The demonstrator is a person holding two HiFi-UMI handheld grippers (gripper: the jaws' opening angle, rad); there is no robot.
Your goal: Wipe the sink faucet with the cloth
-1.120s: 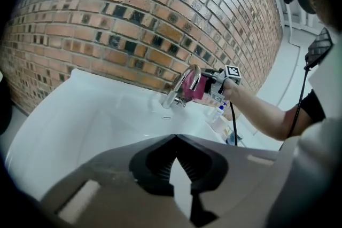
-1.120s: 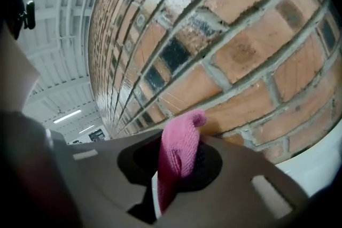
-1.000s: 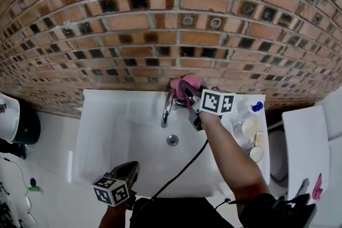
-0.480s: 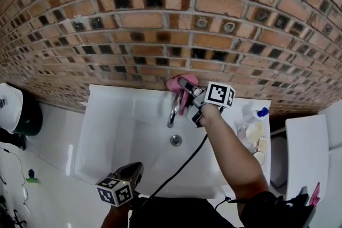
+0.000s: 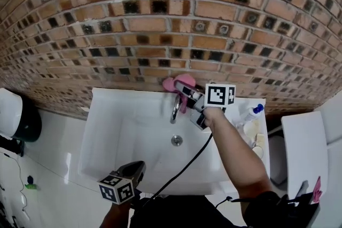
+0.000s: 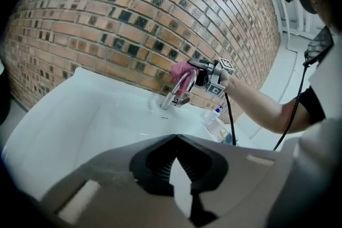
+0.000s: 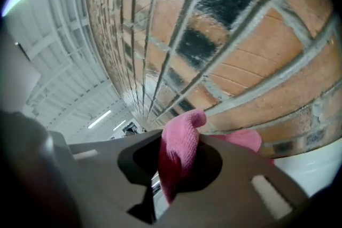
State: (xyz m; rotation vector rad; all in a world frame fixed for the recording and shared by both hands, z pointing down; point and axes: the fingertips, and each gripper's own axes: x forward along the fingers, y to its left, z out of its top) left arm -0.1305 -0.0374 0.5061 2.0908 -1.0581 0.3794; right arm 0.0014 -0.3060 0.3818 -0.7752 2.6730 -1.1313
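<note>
A chrome faucet (image 5: 174, 108) stands at the back of the white sink (image 5: 109, 131), against the brick wall. A pink cloth (image 5: 175, 84) is draped over the faucet's top, and my right gripper (image 5: 187, 92) is shut on it. In the right gripper view the cloth (image 7: 179, 149) fills the gap between the jaws. From the left gripper view I see the faucet (image 6: 177, 94), the cloth (image 6: 180, 68) and the right gripper (image 6: 199, 65) across the basin. My left gripper (image 5: 135, 168) hovers over the sink's front edge, shut on nothing (image 6: 175, 139).
The drain (image 5: 176, 140) lies in the basin below the faucet. A bottle with a blue cap (image 5: 251, 112) and small soap items (image 5: 255, 139) sit on the sink's right ledge. A black cable (image 5: 184, 168) crosses the basin. The brick wall (image 5: 171, 18) rises just behind the faucet.
The right gripper has carried the pink cloth slightly to the left over the faucet's top. The left gripper has stayed at the sink's front edge.
</note>
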